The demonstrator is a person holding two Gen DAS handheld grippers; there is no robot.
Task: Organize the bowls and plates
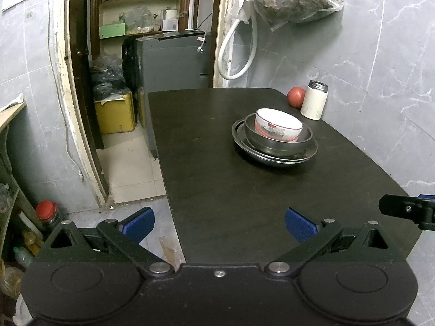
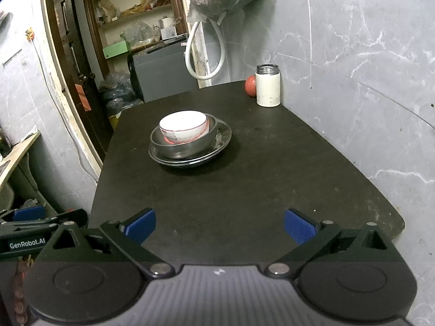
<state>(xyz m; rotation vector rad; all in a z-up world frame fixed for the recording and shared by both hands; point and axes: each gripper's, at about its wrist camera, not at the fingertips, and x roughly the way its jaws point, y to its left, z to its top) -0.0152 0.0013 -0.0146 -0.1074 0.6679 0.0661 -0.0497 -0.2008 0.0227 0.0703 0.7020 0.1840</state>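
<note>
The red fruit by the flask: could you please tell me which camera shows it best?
The left wrist view: the fruit sits left of the flask, nearly all visible. In the right wrist view the flask hides about half of the fruit.

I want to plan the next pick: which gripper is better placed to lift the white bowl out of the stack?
Slightly the right gripper, I judge. In its view the white bowl sits closer to centre; in the left gripper's view the stack lies off to the right. Both are open and far back.
</note>
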